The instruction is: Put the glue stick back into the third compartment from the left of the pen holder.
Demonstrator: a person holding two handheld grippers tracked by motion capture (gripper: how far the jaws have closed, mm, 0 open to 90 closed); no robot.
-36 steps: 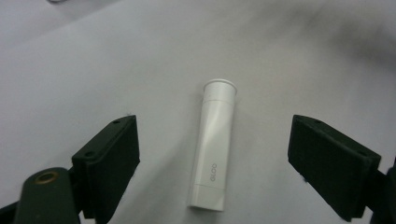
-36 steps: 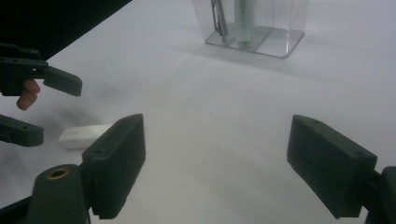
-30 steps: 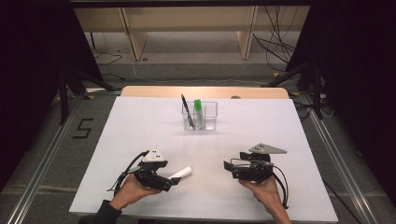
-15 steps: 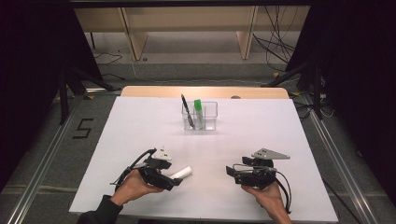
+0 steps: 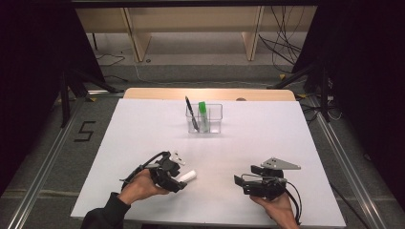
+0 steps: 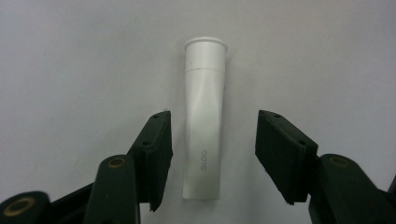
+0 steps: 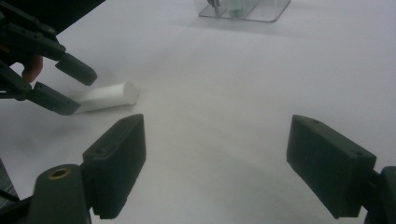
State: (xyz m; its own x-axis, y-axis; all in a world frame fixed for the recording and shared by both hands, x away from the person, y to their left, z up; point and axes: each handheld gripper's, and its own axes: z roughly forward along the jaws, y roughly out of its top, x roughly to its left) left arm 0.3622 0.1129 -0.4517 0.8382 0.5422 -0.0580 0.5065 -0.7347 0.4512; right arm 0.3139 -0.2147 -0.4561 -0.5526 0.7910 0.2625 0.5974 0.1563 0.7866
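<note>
A white glue tube (image 6: 204, 121) lies flat on the white table, its wide cap end pointing away from my left gripper (image 6: 212, 144). That gripper is open, one jaw on each side of the tube's lower half, and neither touches it. From above, the left gripper (image 5: 177, 181) sits at the tube's (image 5: 187, 176) near end, front left of the table. My right gripper (image 5: 239, 183) is open and holds nothing, at the front right, pointing left. In its own view the right gripper (image 7: 215, 158) looks across bare table at the tube (image 7: 108, 97) and the left gripper (image 7: 70, 88).
A clear plastic container (image 5: 216, 125) stands at the table's far middle, holding a black pen (image 5: 191, 113) and a green marker (image 5: 202, 112). The white table (image 5: 267, 138) ends close in front of both hands. Dark stands and cables flank the sides.
The left gripper has edged forward so its jaws straddle the tube. The right gripper has drawn back toward the table's front edge. The tube has not moved.
</note>
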